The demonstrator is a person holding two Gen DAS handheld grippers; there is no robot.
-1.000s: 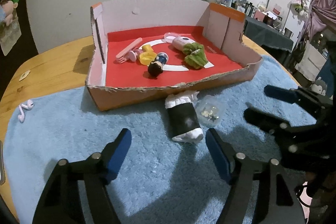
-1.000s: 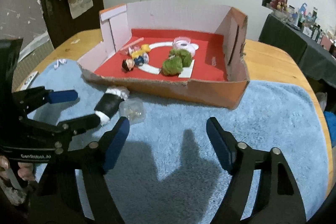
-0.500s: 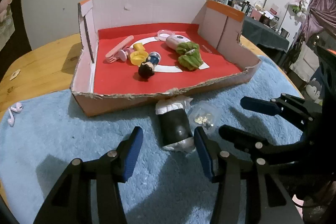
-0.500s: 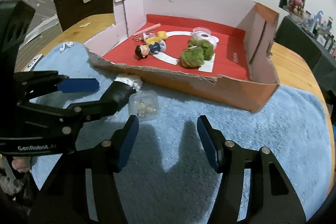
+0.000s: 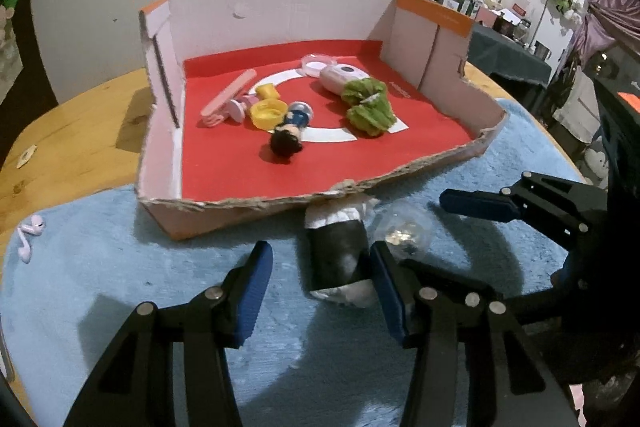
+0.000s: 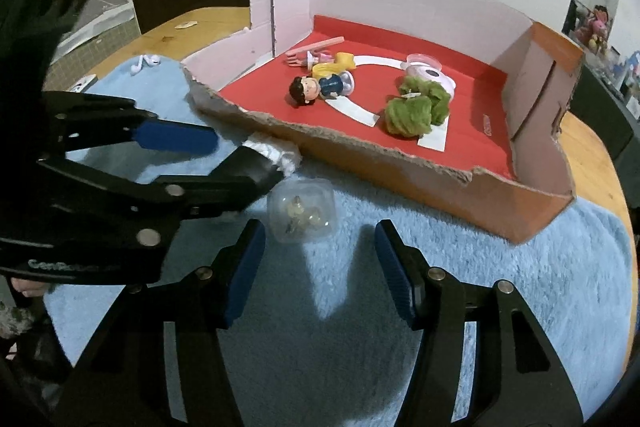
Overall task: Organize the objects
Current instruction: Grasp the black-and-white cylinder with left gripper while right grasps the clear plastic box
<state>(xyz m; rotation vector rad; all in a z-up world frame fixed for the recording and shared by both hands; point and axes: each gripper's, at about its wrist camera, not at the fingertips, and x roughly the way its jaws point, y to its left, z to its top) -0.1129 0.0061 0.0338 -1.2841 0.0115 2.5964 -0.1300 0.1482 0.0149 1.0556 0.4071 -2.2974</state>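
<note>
the left gripper (image 5: 320, 281), jaws just narrowed, straddles the black roll (image 5: 336, 255) without clamping it. the right gripper (image 6: 318, 267), also just narrowed, sits empty before the clear case (image 6: 301, 211). its view alone reads "genrobot"; the left alone shows shelves. cardboard box (image 5: 248, 211) behind.

Both cameras ride low over the blue mat (image 5: 100, 267) on the desk (image 5: 80, 115), each tilted down past its own tongs toward the cardboard box (image 5: 304, 131) at the far side. The left view looks from the near left, the right view from the near right, perhaps a little closer. Both share the box, the mat and the black roll (image 5: 336, 255).
</note>
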